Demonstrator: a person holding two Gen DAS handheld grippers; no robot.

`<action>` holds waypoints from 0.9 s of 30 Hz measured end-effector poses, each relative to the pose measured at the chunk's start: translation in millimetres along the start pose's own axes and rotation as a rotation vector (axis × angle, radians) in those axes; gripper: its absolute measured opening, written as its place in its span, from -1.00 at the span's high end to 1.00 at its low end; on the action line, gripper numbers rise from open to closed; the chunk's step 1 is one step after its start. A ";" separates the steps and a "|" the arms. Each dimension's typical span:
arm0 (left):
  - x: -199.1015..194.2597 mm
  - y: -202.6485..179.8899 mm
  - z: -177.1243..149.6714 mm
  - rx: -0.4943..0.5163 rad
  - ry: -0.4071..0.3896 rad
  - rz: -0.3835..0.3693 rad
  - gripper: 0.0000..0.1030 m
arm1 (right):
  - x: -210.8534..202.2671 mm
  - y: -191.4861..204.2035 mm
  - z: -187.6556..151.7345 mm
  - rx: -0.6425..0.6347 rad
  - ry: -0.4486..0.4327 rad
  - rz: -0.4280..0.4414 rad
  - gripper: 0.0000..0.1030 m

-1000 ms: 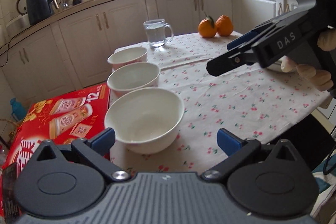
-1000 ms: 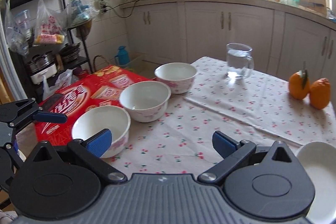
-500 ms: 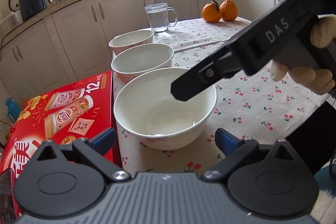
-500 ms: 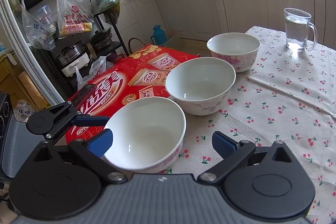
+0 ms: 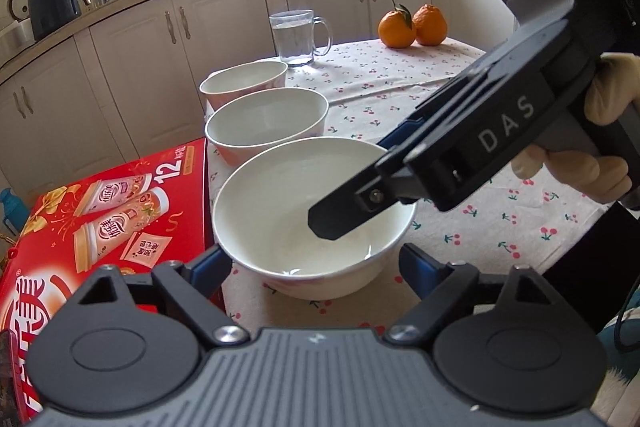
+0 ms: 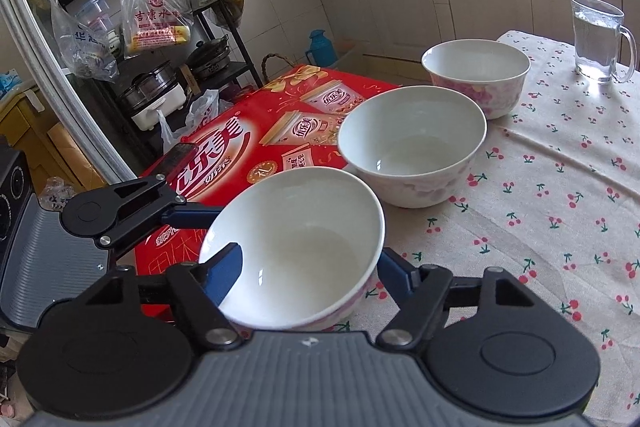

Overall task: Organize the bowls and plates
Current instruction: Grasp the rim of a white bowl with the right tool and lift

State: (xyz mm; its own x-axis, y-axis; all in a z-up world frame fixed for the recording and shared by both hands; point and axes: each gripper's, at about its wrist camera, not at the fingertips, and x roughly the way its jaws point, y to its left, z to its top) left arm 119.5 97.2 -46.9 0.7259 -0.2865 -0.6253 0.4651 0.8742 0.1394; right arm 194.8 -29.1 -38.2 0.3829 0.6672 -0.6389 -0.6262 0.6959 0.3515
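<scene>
— What's on the desk [image 6: 560,227]?
— Three white ceramic bowls in a row: nearest [image 5: 304,211], middle [image 5: 266,123], farthest [image 5: 244,83]. Glass water mug [image 5: 298,37] behind; red printed carton [image 5: 100,211] beside them.

Now closed in from both sides on the nearest bowl [image 5: 304,211]: left gripper [image 5: 316,267] and right gripper [image 6: 308,273], jaws just narrowed around it, bowl tipped off the tabletop [image 6: 540,227].
</scene>
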 end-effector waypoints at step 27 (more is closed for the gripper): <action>15.3 -32.7 31.2 0.072 -0.064 -0.115 -0.74 | -47.4 -16.5 -12.5 0.057 -0.034 -0.138 -0.54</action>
State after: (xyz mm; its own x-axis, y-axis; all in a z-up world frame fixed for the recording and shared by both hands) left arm 131.2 52.0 -37.0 0.6957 -0.4093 -0.5903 0.5803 0.8045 0.1261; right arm 178.5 -75.5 -22.2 0.4858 0.5725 -0.6605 -0.5268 0.7947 0.3014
